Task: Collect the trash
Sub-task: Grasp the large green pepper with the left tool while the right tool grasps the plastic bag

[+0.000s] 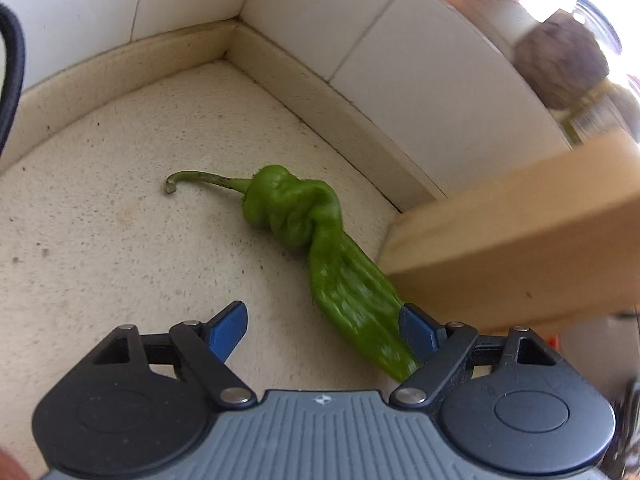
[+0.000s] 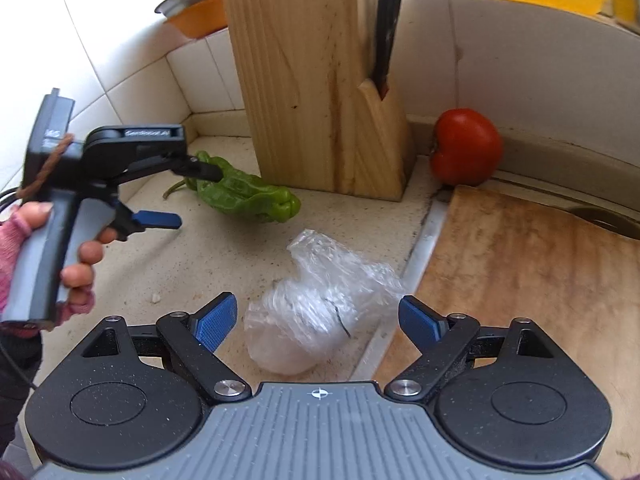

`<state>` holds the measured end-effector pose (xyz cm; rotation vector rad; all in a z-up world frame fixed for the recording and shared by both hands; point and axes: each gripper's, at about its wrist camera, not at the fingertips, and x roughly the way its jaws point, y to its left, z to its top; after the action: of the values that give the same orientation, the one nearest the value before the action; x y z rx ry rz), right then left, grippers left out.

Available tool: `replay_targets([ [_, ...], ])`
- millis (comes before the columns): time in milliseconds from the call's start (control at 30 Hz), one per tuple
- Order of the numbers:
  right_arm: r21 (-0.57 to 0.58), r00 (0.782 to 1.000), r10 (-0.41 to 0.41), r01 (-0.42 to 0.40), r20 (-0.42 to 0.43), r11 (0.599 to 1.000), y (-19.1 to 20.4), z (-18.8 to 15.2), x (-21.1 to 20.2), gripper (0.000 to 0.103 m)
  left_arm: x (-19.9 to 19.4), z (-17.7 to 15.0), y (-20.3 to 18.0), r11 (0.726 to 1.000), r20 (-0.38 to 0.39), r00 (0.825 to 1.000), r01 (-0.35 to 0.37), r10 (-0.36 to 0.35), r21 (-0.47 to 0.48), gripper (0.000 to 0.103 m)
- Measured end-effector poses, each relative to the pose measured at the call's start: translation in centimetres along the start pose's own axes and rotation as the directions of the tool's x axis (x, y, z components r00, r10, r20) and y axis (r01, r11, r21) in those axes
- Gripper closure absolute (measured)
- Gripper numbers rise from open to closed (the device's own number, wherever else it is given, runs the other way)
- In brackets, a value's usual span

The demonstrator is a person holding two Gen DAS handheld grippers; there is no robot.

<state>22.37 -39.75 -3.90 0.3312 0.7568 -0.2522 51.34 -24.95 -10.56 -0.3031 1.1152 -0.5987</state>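
On the speckled beige table (image 2: 208, 240) lie one wrinkled green pepper (image 2: 248, 196), one crumpled clear plastic bag (image 2: 316, 312) and one red tomato (image 2: 466, 146), with one wooden knife block (image 2: 316, 92) behind. The right tool (image 2: 318, 320) gapes wide and empty around the near bag. The left tool (image 1: 324, 328), wide open and empty, hovers at the pepper's tip.

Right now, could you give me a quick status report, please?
Both claws open, holding nothing. Right claw lined up on the crumpled plastic wrap. Left claw over the green pepper. Knife block close behind.
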Motion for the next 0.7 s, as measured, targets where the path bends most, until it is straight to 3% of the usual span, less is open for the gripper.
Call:
replay_targets([
  [200,-0.031,1.000,0.010,-0.011,-0.013,0.999,0.2,0.4,1.6,0.011,1.7,1.3,-0.2,0.996,0.067,0.998,0.022,-0.016,-0.083,0.023],
  [367,-0.051,0.999,0.013,-0.015,-0.036,0.999,0.3,0.2,2.8,0.011,2.8,1.6,-1.6,1.000,0.114,0.993,-0.002,0.002,-0.006,0.025],
  [467,-0.078,0.999,0.011,-0.014,-0.032,0.997,0.7,0.0,3.2,0.011,3.2,1.3,-2.5,0.996,0.141,0.989,-0.050,0.038,0.077,0.040],
  [500,-0.091,1.000,0.009,-0.011,-0.029,0.996,0.9,-0.1,3.4,0.011,3.2,1.2,-2.6,0.993,0.147,0.988,-0.063,0.048,0.098,0.052],
  [700,-0.086,0.998,0.041,-0.045,-0.047,0.995,1.5,-0.4,3.9,0.037,2.3,1.0,-1.9,0.992,0.101,0.995,0.004,-0.017,0.128,0.062],
])
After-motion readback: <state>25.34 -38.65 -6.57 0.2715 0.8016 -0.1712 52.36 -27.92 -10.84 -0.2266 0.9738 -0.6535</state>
